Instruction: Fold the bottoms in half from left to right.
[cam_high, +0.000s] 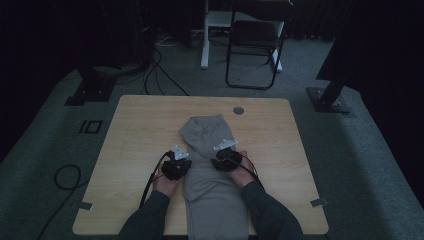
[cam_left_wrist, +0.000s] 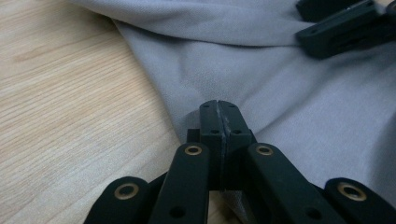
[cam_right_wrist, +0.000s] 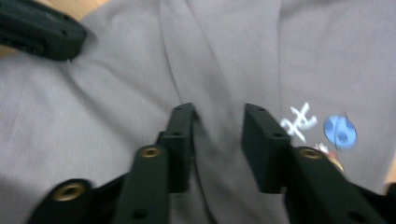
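Observation:
A grey garment (cam_high: 210, 175) lies lengthwise down the middle of the wooden table (cam_high: 140, 130), its far end folded over. My left gripper (cam_high: 184, 157) sits at the garment's left edge. In the left gripper view its jaws (cam_left_wrist: 218, 108) meet tip to tip, shut, just over the cloth's (cam_left_wrist: 261, 84) edge, and no cloth shows between them. My right gripper (cam_high: 218, 153) rests on the garment's right side. Its jaws (cam_right_wrist: 218, 116) stand apart, open, astride a raised fold of the cloth (cam_right_wrist: 116, 93). A small white and blue print (cam_right_wrist: 327, 128) sits beside the right jaw.
Each gripper view shows the other gripper's black jaw far off (cam_left_wrist: 345, 28) (cam_right_wrist: 39, 30). A round cable hole (cam_high: 238, 110) sits near the table's far edge. A folding chair (cam_high: 255, 45) and floor cables (cam_high: 67, 175) lie beyond the table. Bare wood flanks the garment.

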